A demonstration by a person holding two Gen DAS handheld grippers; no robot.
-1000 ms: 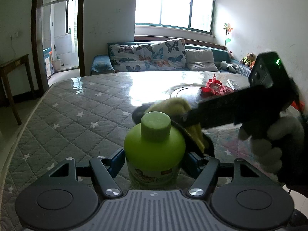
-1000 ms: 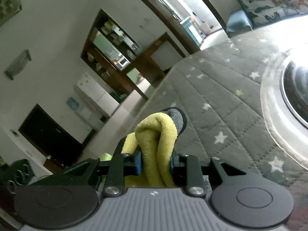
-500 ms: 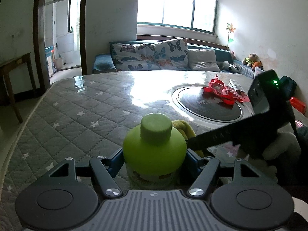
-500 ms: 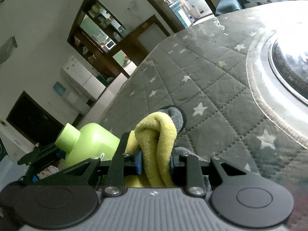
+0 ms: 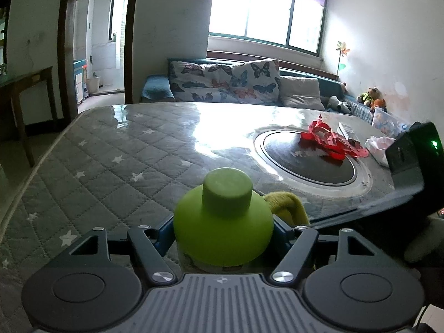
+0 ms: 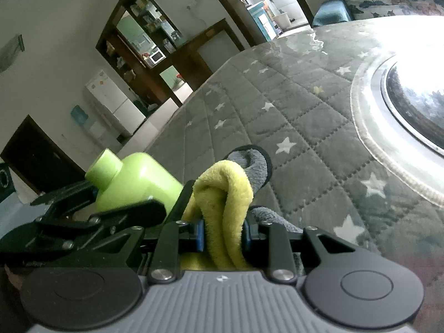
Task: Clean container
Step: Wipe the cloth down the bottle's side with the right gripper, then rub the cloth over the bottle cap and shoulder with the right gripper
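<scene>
A lime-green bottle (image 5: pixel 222 222) with a round cap stands upright between the fingers of my left gripper (image 5: pixel 223 231). Its blue pads still touch the bottle's sides while the jaws are opening slightly. My right gripper (image 6: pixel 222 230) is shut on a folded yellow cloth (image 6: pixel 224 186) with a grey backing. In the left wrist view the cloth (image 5: pixel 288 205) pokes out just right of the bottle, close against it. The right wrist view shows the bottle (image 6: pixel 133 180) to the left of the cloth, with the left gripper's fingers (image 6: pixel 91 213) around it.
The table wears a grey quilted cover with white stars (image 5: pixel 111 161). A round black glass inset (image 5: pixel 308 163) lies at the right, with a red object (image 5: pixel 330 138) and a white bag (image 5: pixel 380 144) by it. A sofa with butterfly cushions (image 5: pixel 222 83) stands behind. A gloved hand (image 5: pixel 424 241) holds the right gripper.
The right gripper and its cloth have come down from behind the bottle's cap to its right side. The bottle has entered the right wrist view. The left gripper has stayed put.
</scene>
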